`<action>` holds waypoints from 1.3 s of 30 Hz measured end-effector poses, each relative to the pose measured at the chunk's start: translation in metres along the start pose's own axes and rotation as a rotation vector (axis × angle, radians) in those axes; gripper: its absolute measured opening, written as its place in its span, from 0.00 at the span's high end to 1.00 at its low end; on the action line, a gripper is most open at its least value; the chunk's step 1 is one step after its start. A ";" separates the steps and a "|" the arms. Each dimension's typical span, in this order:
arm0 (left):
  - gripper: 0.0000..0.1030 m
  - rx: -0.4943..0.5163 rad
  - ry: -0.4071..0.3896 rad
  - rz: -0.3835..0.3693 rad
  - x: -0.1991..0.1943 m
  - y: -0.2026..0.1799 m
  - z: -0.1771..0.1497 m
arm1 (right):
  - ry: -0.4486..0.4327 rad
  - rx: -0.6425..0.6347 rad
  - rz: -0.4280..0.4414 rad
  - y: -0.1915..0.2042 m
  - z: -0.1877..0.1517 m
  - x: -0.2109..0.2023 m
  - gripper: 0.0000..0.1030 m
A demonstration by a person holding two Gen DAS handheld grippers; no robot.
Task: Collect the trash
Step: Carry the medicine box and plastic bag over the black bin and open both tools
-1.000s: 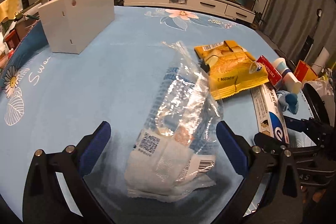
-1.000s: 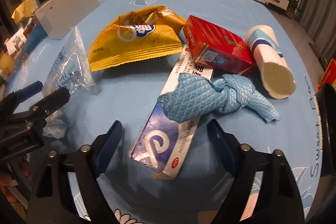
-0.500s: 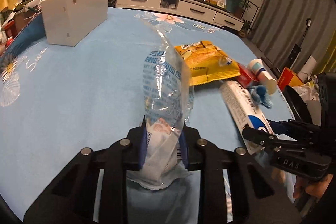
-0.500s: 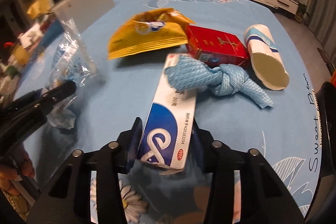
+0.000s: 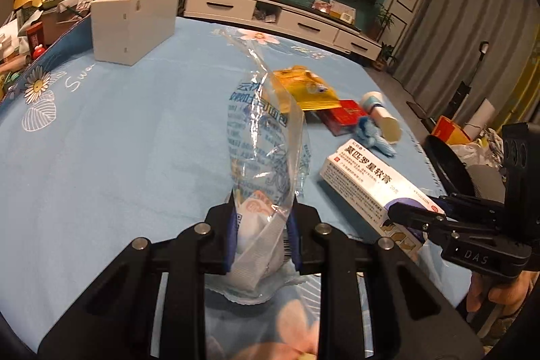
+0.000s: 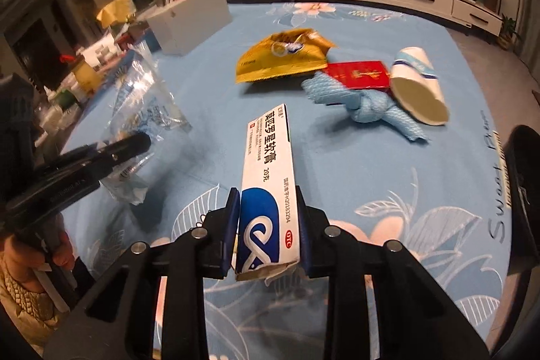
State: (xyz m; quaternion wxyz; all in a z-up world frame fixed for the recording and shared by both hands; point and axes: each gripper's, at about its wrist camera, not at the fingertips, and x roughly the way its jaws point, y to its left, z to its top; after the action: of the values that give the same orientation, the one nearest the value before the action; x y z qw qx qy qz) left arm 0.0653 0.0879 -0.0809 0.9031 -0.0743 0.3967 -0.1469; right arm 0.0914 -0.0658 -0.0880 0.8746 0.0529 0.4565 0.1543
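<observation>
My left wrist view looks down along its fingers (image 5: 233, 235) across the blue tablecloth (image 5: 118, 140) toward the TV cabinet (image 5: 270, 16). My right wrist view does likewise, close in. Both share the yellow packet (image 5: 303, 86) (image 6: 283, 56) and white box (image 5: 131, 22) (image 6: 189, 19).

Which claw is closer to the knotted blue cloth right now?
Right. The right claw, closing on the white ointment box, faces the knotted blue cloth just beyond the box's far end. The left claw, clamped on the clear wrapper, sits farther left.
</observation>
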 end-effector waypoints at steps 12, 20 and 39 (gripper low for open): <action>0.75 0.119 -0.034 -0.026 -0.013 -0.071 0.012 | -0.165 0.087 -0.027 -0.047 -0.008 -0.074 0.70; 0.75 0.238 -0.042 -0.048 -0.009 -0.128 0.020 | -0.231 0.178 -0.110 -0.092 -0.019 -0.098 0.70; 0.75 0.459 -0.002 -0.159 0.032 -0.246 0.031 | -0.326 0.378 -0.221 -0.186 -0.056 -0.137 0.70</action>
State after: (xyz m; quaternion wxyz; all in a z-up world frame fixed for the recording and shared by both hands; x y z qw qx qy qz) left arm 0.0576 -0.1544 -0.0203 0.8823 0.1018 0.3447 -0.3040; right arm 0.0139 -0.2883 -0.0565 0.9227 0.1893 0.3333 -0.0407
